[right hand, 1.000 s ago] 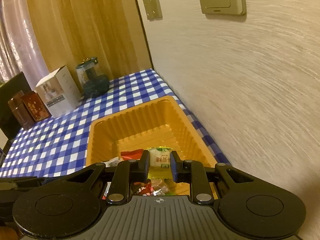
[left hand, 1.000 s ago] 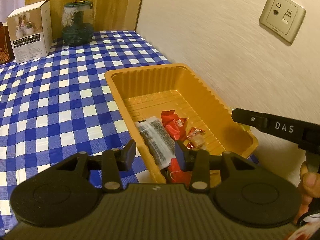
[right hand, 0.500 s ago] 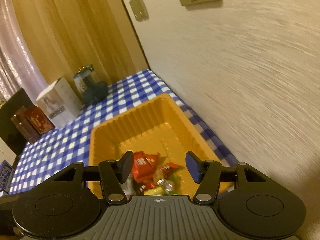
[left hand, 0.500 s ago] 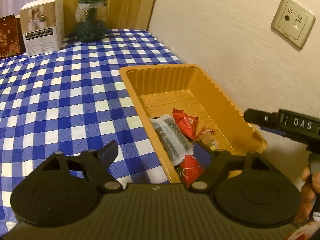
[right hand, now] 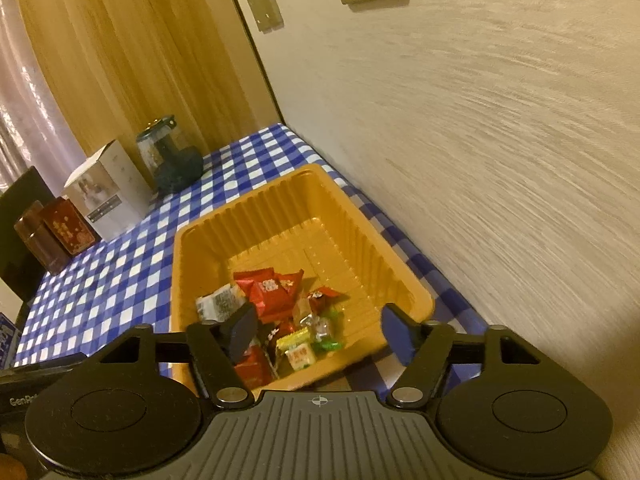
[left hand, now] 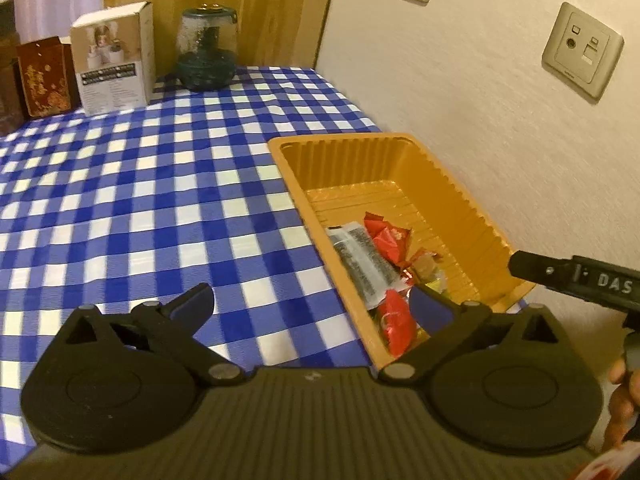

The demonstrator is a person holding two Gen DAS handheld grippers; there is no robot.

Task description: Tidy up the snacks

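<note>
An orange plastic tray [left hand: 472,216] [right hand: 384,272] sits on the blue checked tablecloth [left hand: 140,200] against the wall. Several wrapped snacks lie in its near end: red packets [right hand: 268,292], a grey-black packet [left hand: 360,260], a yellow-green packet [right hand: 298,348]. My left gripper [left hand: 308,304] is open and empty, above the tray's near left corner. My right gripper [right hand: 320,332] is open and empty, above the tray's near end. Part of the right gripper shows at the right of the left wrist view [left hand: 576,280].
A white box [left hand: 114,60], a dark green glass jar [left hand: 206,52] and red tins [left hand: 44,76] stand at the table's far edge. The cream wall [right hand: 480,140] runs along the tray's right side, with sockets [left hand: 582,52] on it.
My right gripper opened and let the yellow-green packet fall into the tray, then rose. My left gripper opened wide and drew back to the left.
</note>
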